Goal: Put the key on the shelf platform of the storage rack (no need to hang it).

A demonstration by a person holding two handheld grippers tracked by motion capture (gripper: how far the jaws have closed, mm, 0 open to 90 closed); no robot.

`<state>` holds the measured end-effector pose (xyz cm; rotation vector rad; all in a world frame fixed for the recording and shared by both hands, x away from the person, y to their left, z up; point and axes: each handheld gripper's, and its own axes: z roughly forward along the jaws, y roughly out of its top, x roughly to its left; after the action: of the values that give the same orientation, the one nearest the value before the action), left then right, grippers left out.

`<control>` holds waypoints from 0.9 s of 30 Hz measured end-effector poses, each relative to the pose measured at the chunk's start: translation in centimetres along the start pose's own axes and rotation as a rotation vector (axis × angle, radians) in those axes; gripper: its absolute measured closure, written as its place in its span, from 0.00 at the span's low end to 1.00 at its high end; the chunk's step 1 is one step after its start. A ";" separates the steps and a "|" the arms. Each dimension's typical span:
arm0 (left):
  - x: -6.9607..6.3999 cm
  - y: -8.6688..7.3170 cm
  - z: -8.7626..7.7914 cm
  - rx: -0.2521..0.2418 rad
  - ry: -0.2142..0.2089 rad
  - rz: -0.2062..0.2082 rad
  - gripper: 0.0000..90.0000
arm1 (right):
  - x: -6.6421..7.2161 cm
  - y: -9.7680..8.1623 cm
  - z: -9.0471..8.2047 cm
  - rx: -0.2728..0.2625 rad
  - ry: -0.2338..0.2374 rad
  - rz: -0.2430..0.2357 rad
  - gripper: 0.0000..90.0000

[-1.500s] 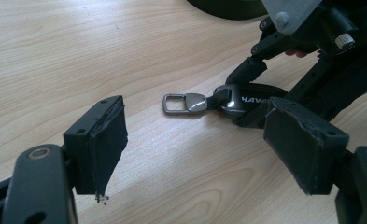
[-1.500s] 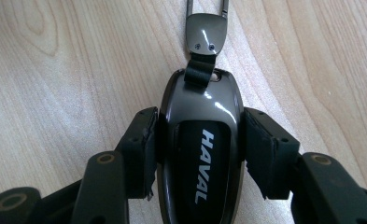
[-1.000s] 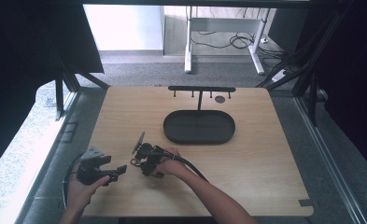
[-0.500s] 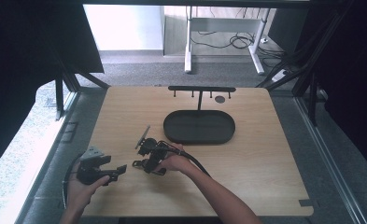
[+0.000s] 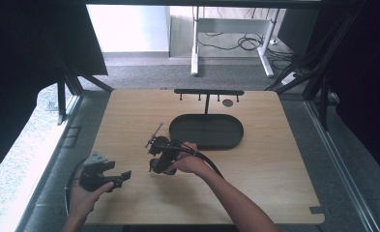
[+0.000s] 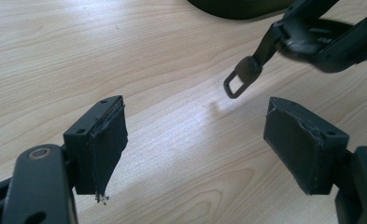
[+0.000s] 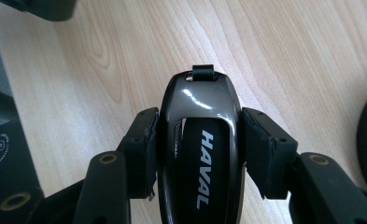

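While the right gripper (image 7: pixel 197 140) clamps the glossy black HAVAL key fob (image 7: pixel 201 140), its slick shell may slip toward the open-jawed, empty left gripper (image 6: pixel 195 140) at eight o'clock.

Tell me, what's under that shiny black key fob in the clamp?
Bare wooden table lies under the key fob, which the right gripper holds clear of it. Its strap dangles above the wood. The fob's underside is hidden.

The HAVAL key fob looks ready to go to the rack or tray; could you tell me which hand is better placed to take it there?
Right, probably: the right claw already clamps the key fob near the tray; the left claw is open.
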<state>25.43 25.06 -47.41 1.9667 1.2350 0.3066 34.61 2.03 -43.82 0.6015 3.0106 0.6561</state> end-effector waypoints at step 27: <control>-0.1 0.0 0.2 0.007 -0.003 0.006 0.24 | -1.4 -1.9 -3.5 -0.041 -0.063 0.000 0.55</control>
<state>25.50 24.92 -47.54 1.9762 1.2296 0.3031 34.92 -1.50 -41.54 0.6081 2.9320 0.6837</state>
